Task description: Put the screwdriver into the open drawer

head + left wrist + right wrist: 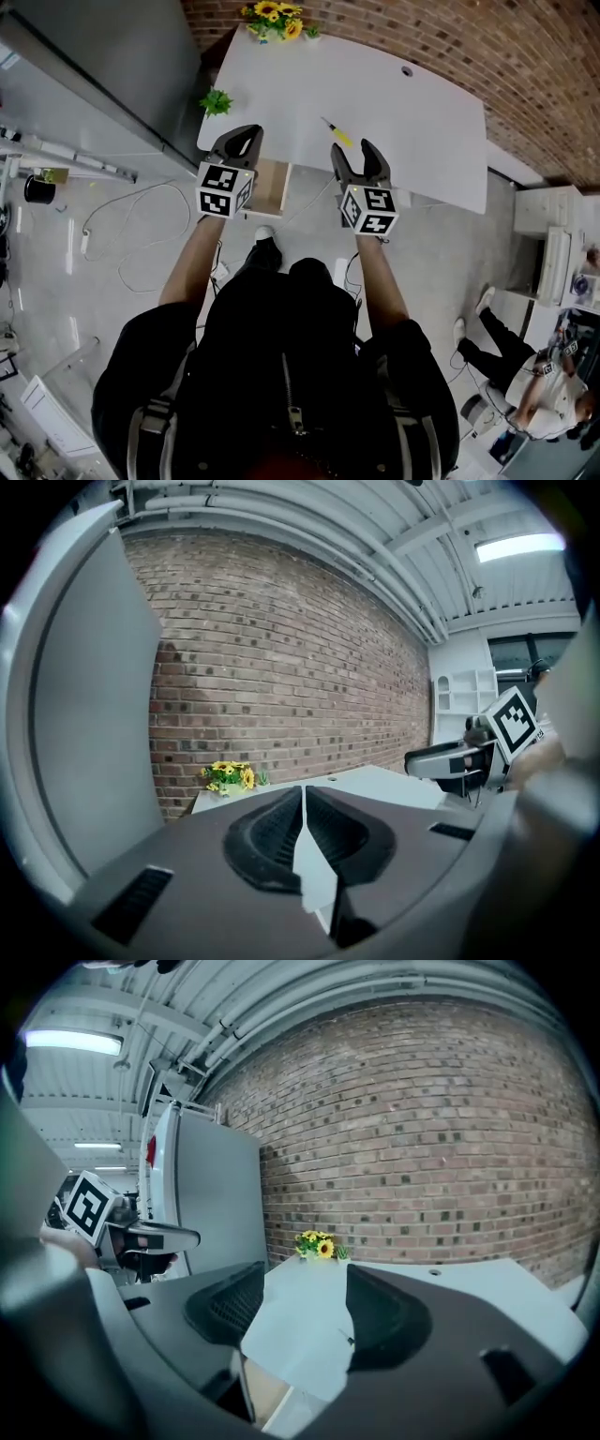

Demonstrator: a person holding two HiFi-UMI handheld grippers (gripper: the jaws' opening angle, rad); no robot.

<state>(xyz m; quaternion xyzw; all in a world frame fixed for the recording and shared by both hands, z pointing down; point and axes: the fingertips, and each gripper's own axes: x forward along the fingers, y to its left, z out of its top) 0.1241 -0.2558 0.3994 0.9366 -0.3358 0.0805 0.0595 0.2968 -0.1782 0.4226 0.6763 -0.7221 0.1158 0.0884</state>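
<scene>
red brick wall [525, 56] | pale grey floor [441, 253] | white table [394, 103] | tall grey cabinet [103, 56] | ceiling strip light [520, 546]
</scene>
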